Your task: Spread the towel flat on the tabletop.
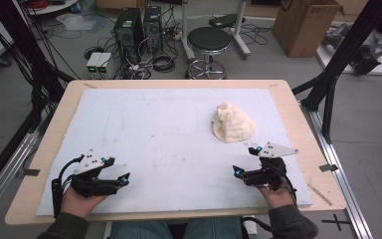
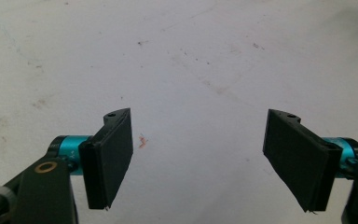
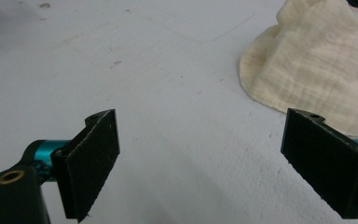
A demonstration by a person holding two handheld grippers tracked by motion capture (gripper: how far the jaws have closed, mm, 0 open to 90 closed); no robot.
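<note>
The cloth (image 1: 233, 123) sits bunched at 1 o'clock on the mat (image 1: 154, 129), soft, light and floppy; pinch its peak. Both the left gripper (image 1: 118, 171) and the right gripper (image 1: 246, 160) are wide and empty

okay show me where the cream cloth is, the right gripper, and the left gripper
cream cloth (image 1: 233, 124): high view, middle of the crumpled heap.
right gripper (image 1: 246, 160): high view, midway between its fingertips.
left gripper (image 1: 118, 170): high view, midway between its fingertips.

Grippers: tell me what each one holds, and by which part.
Nothing is held. The left gripper and the right gripper stand open and empty; the crumpled cream cloth lies untouched on the white mat.
</note>
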